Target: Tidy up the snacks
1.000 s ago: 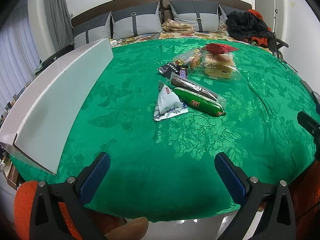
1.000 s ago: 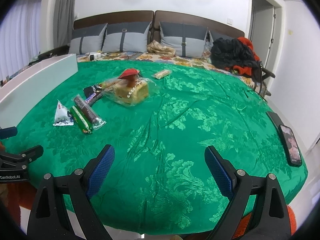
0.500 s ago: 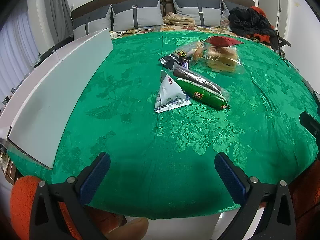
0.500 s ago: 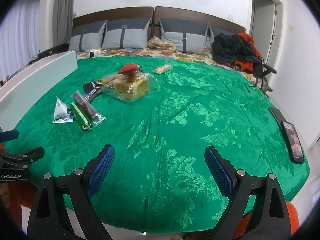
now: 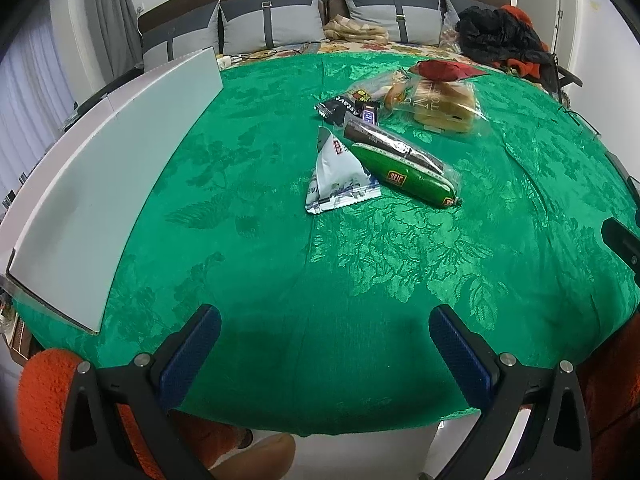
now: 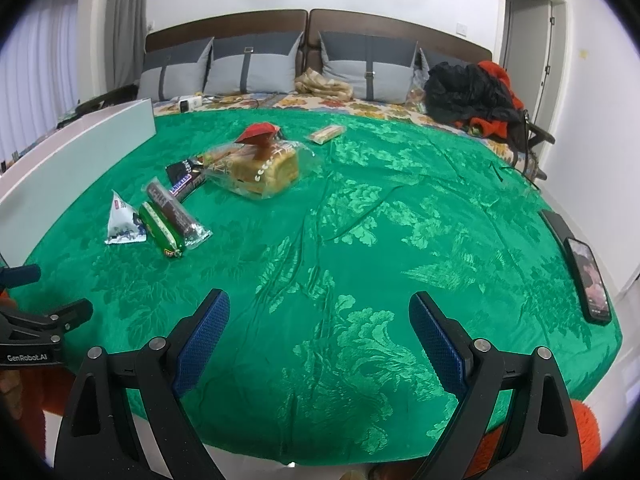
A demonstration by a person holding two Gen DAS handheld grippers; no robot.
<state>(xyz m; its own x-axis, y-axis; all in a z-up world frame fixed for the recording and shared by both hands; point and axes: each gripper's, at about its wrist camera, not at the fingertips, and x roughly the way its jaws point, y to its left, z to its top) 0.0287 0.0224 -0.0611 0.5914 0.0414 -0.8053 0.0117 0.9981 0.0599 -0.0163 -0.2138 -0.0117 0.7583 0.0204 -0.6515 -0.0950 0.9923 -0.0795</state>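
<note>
Snacks lie in a cluster on the green tablecloth (image 5: 320,264): a white triangular pouch (image 5: 338,176), a green sausage pack (image 5: 404,174), a brown bar in clear wrap (image 5: 392,146), a Snickers bar (image 6: 186,185), a bagged bread loaf (image 5: 444,106) with a red packet (image 5: 444,70) on top. A small wrapped biscuit (image 6: 325,133) lies farther back. My left gripper (image 5: 324,344) is open and empty, near the front edge, short of the pouch. My right gripper (image 6: 319,332) is open and empty over bare cloth, right of the cluster.
A long white box (image 5: 108,168) stands along the table's left edge. A phone (image 6: 588,278) lies at the right edge. Behind the table are grey pillows (image 6: 248,66) and a heap of dark clothes (image 6: 472,96).
Both grippers have moved slightly forward and tilted down toward the table; the snacks sit a little closer in view. Nothing was taken hold of.
</note>
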